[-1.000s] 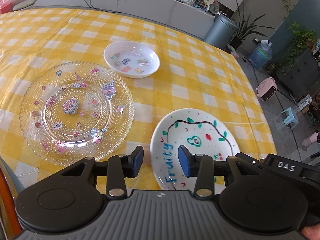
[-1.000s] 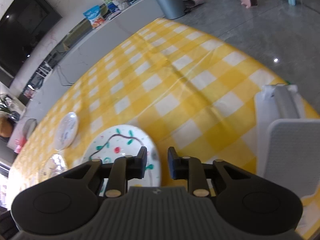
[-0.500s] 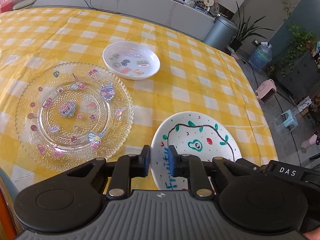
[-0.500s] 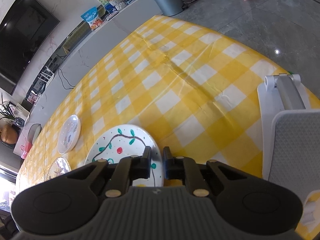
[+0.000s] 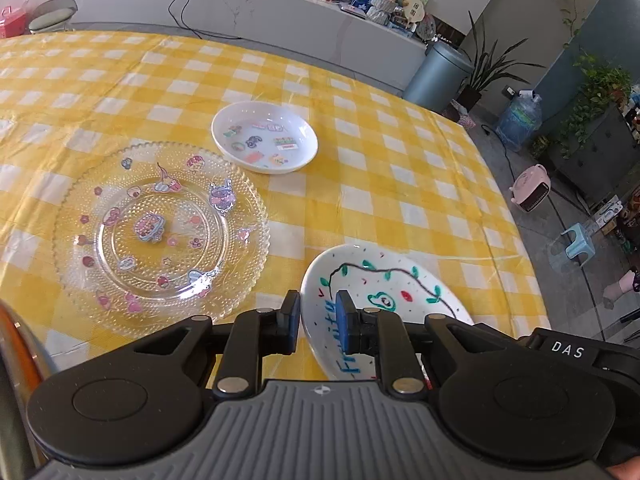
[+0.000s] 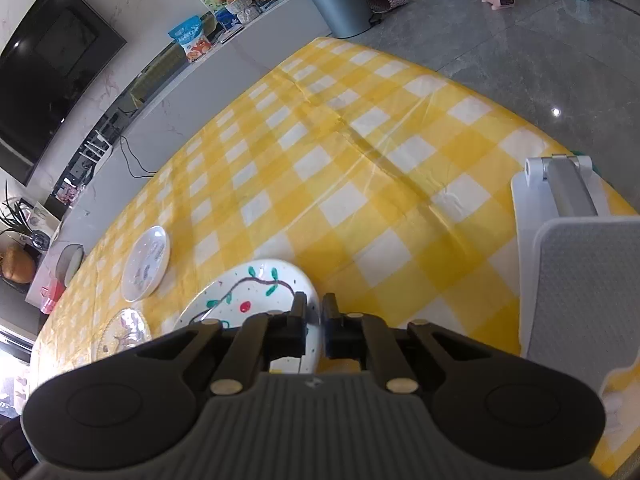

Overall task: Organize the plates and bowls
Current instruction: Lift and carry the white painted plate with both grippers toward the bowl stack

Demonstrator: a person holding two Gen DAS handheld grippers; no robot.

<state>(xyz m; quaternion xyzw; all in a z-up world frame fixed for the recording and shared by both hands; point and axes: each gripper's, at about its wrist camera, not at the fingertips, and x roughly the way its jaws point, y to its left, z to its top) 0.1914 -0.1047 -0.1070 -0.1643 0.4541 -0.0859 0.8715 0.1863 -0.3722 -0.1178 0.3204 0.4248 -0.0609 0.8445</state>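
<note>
Both grippers pinching painted plate [image 5: 384, 300] rim: left gripper [image 5: 318, 322], right gripper [image 6: 314, 326] just closed. Lift level, sync hands.

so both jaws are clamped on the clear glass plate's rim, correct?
No. Both grippers, left and right, clamp the rim of the white Fruity plate, as both wrist views show. The glass plate lies untouched.

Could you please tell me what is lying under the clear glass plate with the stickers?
Through the glass plate only the yellow checked tablecloth shows; nothing else lies under it. Its near edge is partly hidden by the left gripper, so that strip cannot be checked.
</note>
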